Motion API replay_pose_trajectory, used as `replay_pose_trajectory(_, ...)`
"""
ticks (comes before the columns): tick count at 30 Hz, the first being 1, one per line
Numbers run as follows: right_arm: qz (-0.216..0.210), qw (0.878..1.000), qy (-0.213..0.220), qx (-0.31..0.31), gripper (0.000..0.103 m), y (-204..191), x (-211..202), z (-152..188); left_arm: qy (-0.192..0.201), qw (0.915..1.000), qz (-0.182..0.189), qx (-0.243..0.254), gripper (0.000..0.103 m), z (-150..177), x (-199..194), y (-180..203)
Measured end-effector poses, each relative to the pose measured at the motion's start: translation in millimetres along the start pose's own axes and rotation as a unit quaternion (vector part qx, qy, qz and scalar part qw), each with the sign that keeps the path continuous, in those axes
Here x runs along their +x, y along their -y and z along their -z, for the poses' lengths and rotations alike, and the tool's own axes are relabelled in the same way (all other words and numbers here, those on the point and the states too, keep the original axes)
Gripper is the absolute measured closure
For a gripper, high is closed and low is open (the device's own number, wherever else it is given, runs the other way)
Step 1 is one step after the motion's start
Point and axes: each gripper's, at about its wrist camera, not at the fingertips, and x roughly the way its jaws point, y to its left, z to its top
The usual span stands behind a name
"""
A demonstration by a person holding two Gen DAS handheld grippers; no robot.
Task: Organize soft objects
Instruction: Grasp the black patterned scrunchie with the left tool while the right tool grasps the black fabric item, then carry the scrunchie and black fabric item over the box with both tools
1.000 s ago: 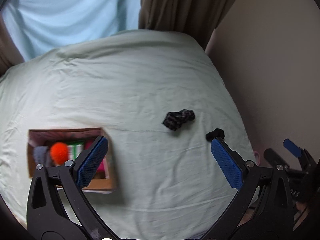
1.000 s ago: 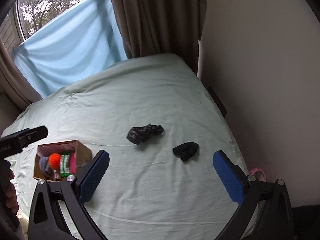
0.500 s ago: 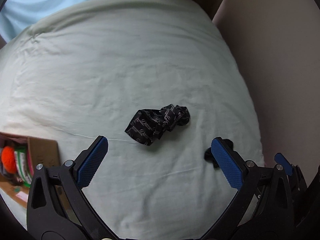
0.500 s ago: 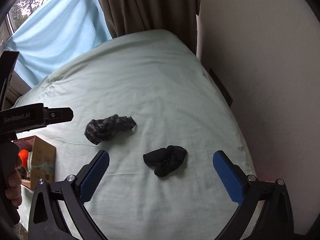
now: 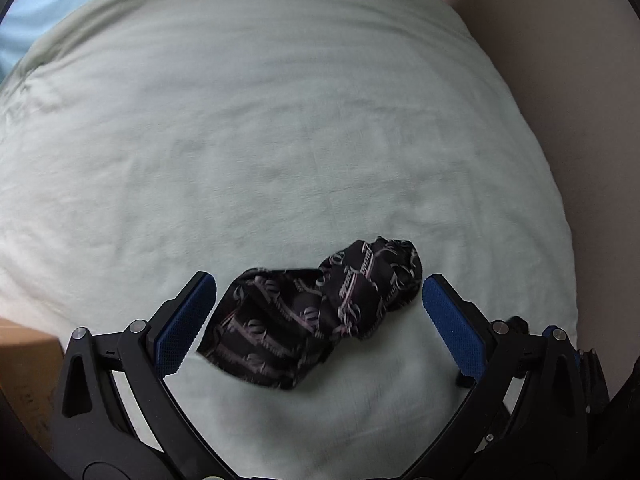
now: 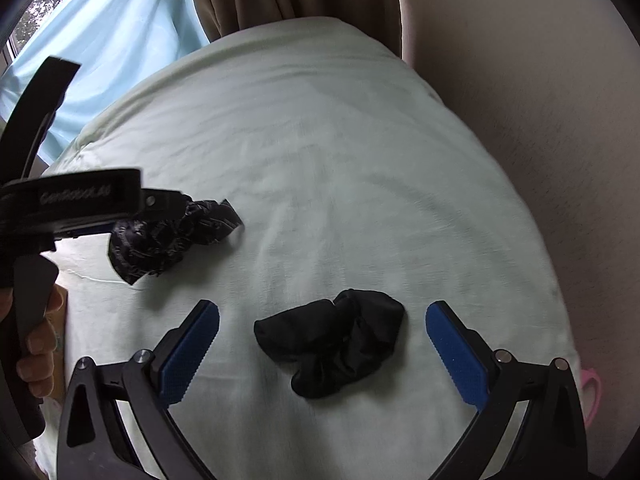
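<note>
Cardboard box (image 5: 24, 344) contents hidden; left gripper (image 5: 318, 322), right gripper (image 6: 322, 354) both wide

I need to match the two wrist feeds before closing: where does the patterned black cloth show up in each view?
Left wrist: patterned black cloth low centre, lying between the open fingers of the left gripper.
Right wrist: same cloth at mid-left, partly behind the left gripper; the right gripper straddles the plain black cloth.
Shared landmark: the pale green bedsheet under both.
</note>
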Motion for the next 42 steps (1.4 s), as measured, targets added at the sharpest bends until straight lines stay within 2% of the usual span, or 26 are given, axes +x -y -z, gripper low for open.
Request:
replay_pose_trajectory(2,0.003,1.0,-0.003,-0.002,0.003,-2.4,8.7,1.6,-0.006,0.9999,-0.002,0.009,0.002,-0.1,10.7,4.0)
replay_pose_trajectory(4,0.006,1.0,-0.01,-0.006,0.016,-5.1,15.9,4.2,-0.013,0.9998,-0.001,0.015,0.008,0.7,19.2,7.7)
replay_pose_trajectory(6,0.016,1.0,-0.017,-0.011,0.025,-7.5,21.3,7.5,-0.019,0.9996,0.005,0.02,0.015,1.2,24.4,9.2)
replay_pose_trajectory(8,0.025,0.999,-0.014,-0.017,0.03,-9.1,21.2,10.0,-0.023,0.9995,0.013,0.019,0.021,1.8,26.4,9.2)
replay_pose_trajectory(10,0.032,0.999,-0.013,-0.023,0.041,-10.9,21.7,11.5,-0.022,0.9993,0.02,0.023,0.027,2.1,25.5,9.4)
replay_pose_trajectory(14,0.04,0.999,-0.013,-0.022,0.055,-8.0,20.3,11.0,-0.024,0.9986,0.027,0.039,0.043,6.3,19.3,10.5)
replay_pose_trajectory(16,0.042,0.999,-0.012,-0.016,0.069,-4.3,20.0,10.2,-0.025,0.9982,0.026,0.048,0.049,7.0,17.1,13.4)
replay_pose_trajectory(19,0.034,0.999,-0.009,-0.003,0.075,0.2,18.1,7.5,-0.027,0.9978,0.025,0.055,0.053,8.8,13.9,16.5)
replay_pose_trajectory(29,0.024,1.0,0.018,0.0,0.076,2.8,-11.8,-4.1,-0.014,0.9984,0.037,0.04,0.056,13.4,-33.5,12.3)
replay_pose_trajectory(35,0.019,0.999,0.045,0.001,0.076,-5.8,-54.8,-17.3,0.018,0.9982,0.046,0.035,0.056,15.1,-92.7,7.6)
replay_pose_trajectory(42,0.011,0.996,0.085,-0.014,0.076,-26.3,-128.2,-32.9,0.073,0.9955,0.059,0.013,0.056,20.6,-184.9,-11.2)
